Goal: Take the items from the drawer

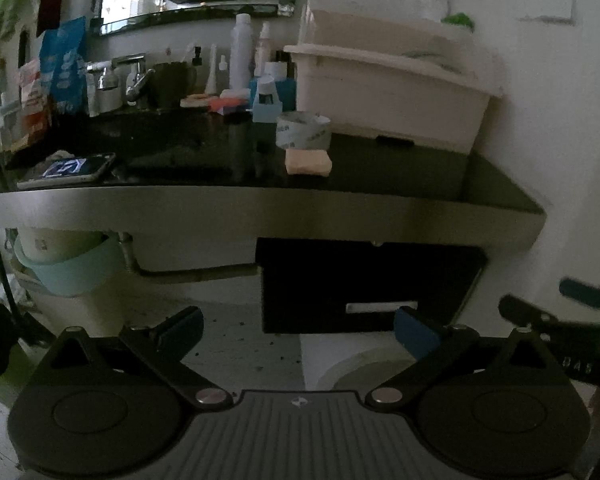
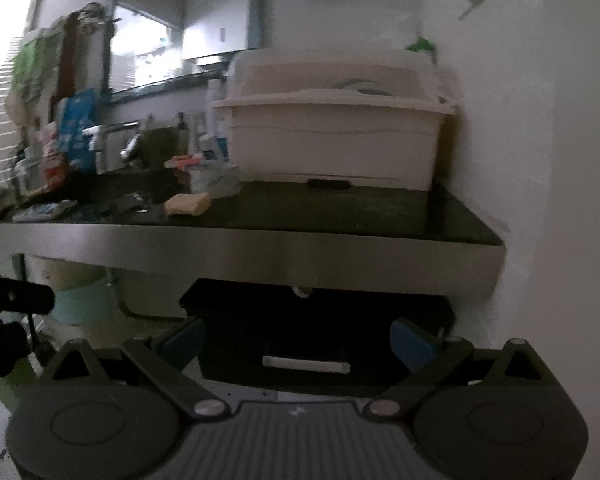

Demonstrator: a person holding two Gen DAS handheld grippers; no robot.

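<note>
A black drawer [image 1: 364, 280] with a pale bar handle [image 1: 382, 306] hangs shut under the dark counter; in the right wrist view the drawer [image 2: 316, 320] and its handle [image 2: 306, 363] lie straight ahead between my fingers. My left gripper [image 1: 298, 330] is open with nothing in it, a little way back from the drawer front. My right gripper [image 2: 298, 342] is open too, held close before the handle without touching it. Part of the right gripper [image 1: 560, 316] shows at the right edge of the left wrist view. The drawer's contents are hidden.
On the counter [image 1: 380, 176] stand a white lidded bin [image 1: 388, 84], a roll of tape [image 1: 303, 130], a tan soap bar [image 1: 308, 162], a phone [image 1: 72, 170], bottles and a tap [image 1: 136, 76]. A teal basin [image 1: 68, 268] and a pipe hang under the counter at left. A wall stands at right.
</note>
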